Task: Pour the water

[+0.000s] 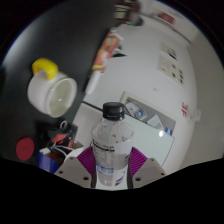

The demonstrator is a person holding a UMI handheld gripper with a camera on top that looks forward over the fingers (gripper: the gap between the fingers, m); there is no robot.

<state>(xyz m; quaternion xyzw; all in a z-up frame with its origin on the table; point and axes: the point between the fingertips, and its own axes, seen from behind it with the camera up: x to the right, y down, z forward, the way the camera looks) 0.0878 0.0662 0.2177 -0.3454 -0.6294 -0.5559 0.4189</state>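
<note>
A clear plastic water bottle (111, 145) with a dark cap stands upright between my fingers, lifted well above the surfaces below. My gripper (111, 165) is shut on the bottle: both purple pads (88, 160) press on its sides at the label. A white jug-like container (52, 92) with a wide round opening and a yellow part on top lies beyond the fingers to the left, its opening facing me.
A dark curved surface (60, 40) rises behind the white container. A pale surface (160, 80) with papers and small items stretches to the right. Small red and dark items (40, 150) lie low at the left.
</note>
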